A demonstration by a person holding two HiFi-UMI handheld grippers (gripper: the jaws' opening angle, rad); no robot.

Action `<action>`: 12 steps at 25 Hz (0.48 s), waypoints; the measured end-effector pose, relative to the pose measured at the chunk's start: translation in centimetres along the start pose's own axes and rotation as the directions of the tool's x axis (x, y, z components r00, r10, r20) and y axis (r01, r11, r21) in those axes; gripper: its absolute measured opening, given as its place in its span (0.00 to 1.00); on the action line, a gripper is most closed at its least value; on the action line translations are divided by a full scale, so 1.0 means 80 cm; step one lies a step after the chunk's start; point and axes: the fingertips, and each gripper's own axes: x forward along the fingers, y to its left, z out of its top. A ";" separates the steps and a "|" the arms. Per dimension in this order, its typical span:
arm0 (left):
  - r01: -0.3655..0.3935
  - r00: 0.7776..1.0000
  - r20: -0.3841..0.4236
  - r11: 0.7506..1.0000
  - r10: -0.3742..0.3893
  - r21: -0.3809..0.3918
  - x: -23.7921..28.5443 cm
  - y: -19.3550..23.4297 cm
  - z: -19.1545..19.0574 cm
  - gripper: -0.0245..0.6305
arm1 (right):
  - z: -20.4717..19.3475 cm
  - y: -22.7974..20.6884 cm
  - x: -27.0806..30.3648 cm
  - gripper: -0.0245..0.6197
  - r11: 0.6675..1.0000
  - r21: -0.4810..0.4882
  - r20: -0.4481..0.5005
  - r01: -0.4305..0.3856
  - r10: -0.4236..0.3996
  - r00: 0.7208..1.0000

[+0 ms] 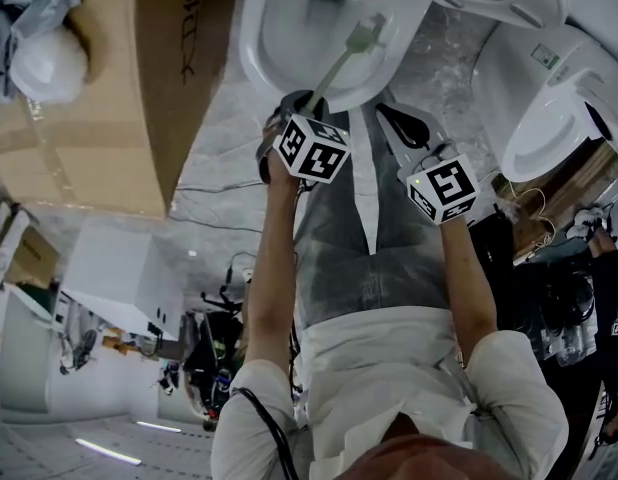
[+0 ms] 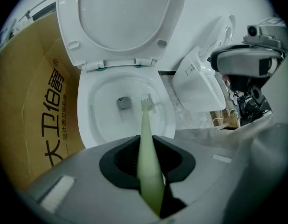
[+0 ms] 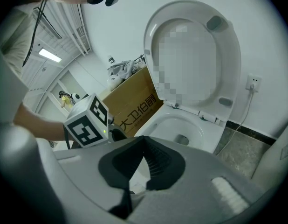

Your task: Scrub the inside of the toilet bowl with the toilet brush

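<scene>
The white toilet bowl (image 1: 269,43) stands with its lid (image 2: 120,17) raised. A pale green toilet brush (image 2: 146,125) runs from my left gripper (image 2: 146,146) into the bowl. Its small bristle head (image 2: 146,101) is just right of the drain hole, and in the head view the brush head (image 1: 364,36) lies inside the bowl, right of centre. My left gripper (image 1: 297,106) is shut on the brush handle at the bowl's near rim. My right gripper (image 1: 407,126) hangs beside it to the right, off the bowl. In its own view the right gripper (image 3: 143,141) is shut and holds nothing.
A large printed cardboard box (image 1: 139,78) stands close against the bowl's left side. A second white toilet (image 1: 549,108) sits to the right on the speckled floor (image 1: 449,58). A wall socket with a cable (image 3: 251,85) is behind the bowl.
</scene>
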 end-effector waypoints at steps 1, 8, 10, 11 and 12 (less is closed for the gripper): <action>-0.001 1.000 -0.006 1.000 0.001 0.006 -0.001 -0.001 -0.007 0.19 | 0.000 0.001 0.001 0.04 1.000 -0.002 -0.002 -0.002 0.002 1.000; -0.013 0.998 -0.060 0.999 0.016 0.045 -0.007 0.001 -0.051 0.19 | -0.002 0.008 0.005 0.04 1.000 -0.016 -0.015 -0.016 0.016 1.000; -0.019 0.997 -0.077 0.998 0.023 0.051 -0.008 0.003 -0.064 0.19 | -0.002 0.009 0.007 0.04 1.000 -0.019 -0.018 -0.019 0.019 1.000; -0.023 0.996 -0.086 0.998 0.028 0.055 -0.008 0.005 -0.070 0.19 | -0.002 0.010 0.007 0.04 1.000 -0.020 -0.020 -0.020 0.020 1.000; -0.028 0.995 -0.095 0.998 0.034 0.057 -0.008 0.007 -0.076 0.19 | -0.002 0.010 0.008 0.04 1.000 -0.021 -0.022 -0.022 0.021 1.000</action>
